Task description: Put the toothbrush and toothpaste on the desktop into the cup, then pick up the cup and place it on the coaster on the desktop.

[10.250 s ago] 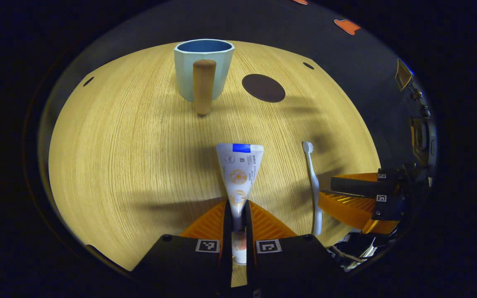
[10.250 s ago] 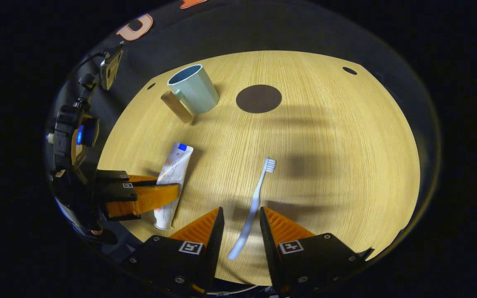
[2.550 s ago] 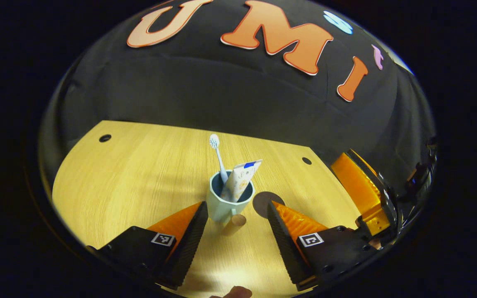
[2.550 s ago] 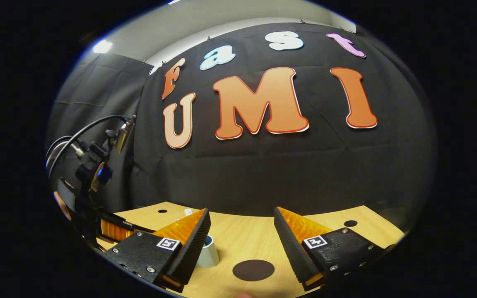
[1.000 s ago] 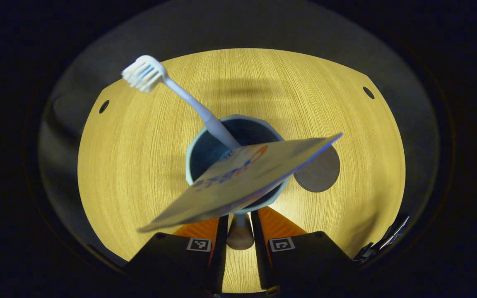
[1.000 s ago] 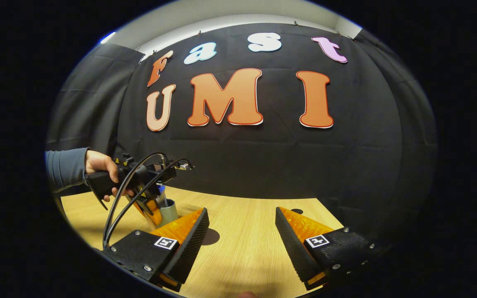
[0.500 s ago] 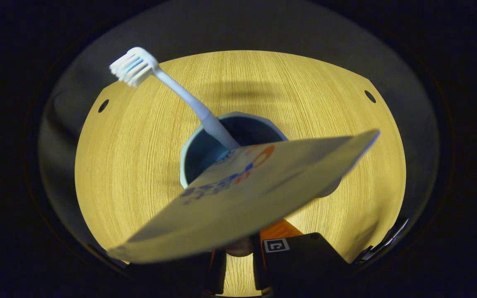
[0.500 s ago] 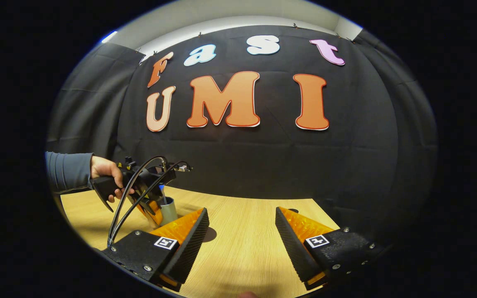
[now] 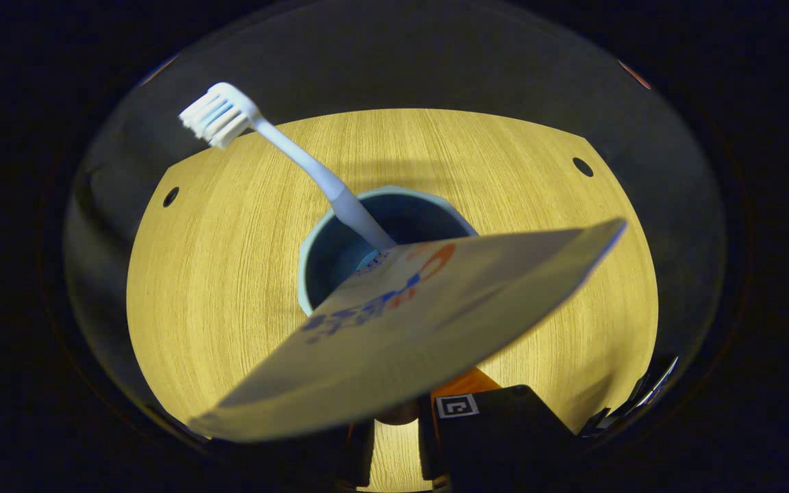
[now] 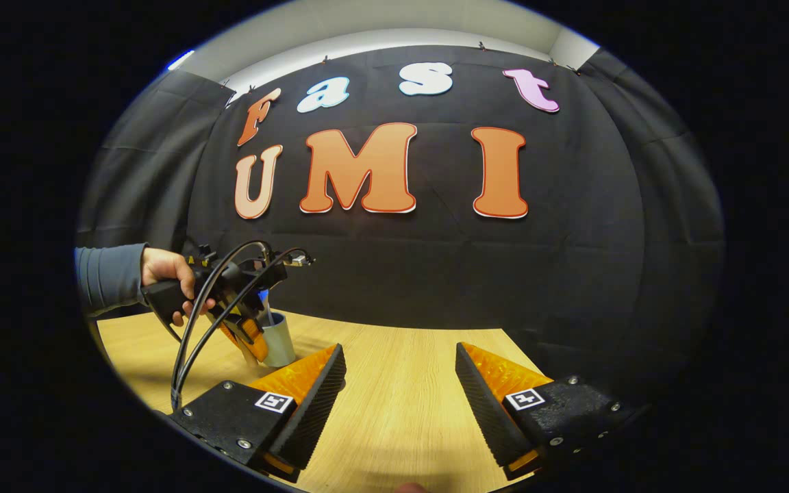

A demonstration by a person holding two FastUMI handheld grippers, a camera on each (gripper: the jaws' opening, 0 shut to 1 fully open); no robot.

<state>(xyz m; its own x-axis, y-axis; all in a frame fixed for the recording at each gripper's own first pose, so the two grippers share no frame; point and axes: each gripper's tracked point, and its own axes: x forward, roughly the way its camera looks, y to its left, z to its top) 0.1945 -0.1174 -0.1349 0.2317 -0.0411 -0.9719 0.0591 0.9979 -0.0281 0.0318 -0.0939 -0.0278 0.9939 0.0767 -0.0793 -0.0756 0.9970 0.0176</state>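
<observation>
In the left gripper view I look down into the pale cup with its dark blue inside. The white toothbrush stands in it, head up to the left. The toothpaste tube leans out of it, close to the lens and blurred, and hides most of my left gripper. That gripper is shut on the cup's wooden handle. In the right gripper view a hand holds the left gripper beside the cup at the left. My right gripper hangs open over the table, holding nothing.
The wooden table has small round holes at its far corners. Black cables loop down from the left gripper. Bare tabletop lies under the right gripper, with the black cloth wall behind.
The cup has risen a little in the left gripper's grip. The tube now looms larger and covers the dark coaster seen a second ago. The right gripper stays open, barely moved.
</observation>
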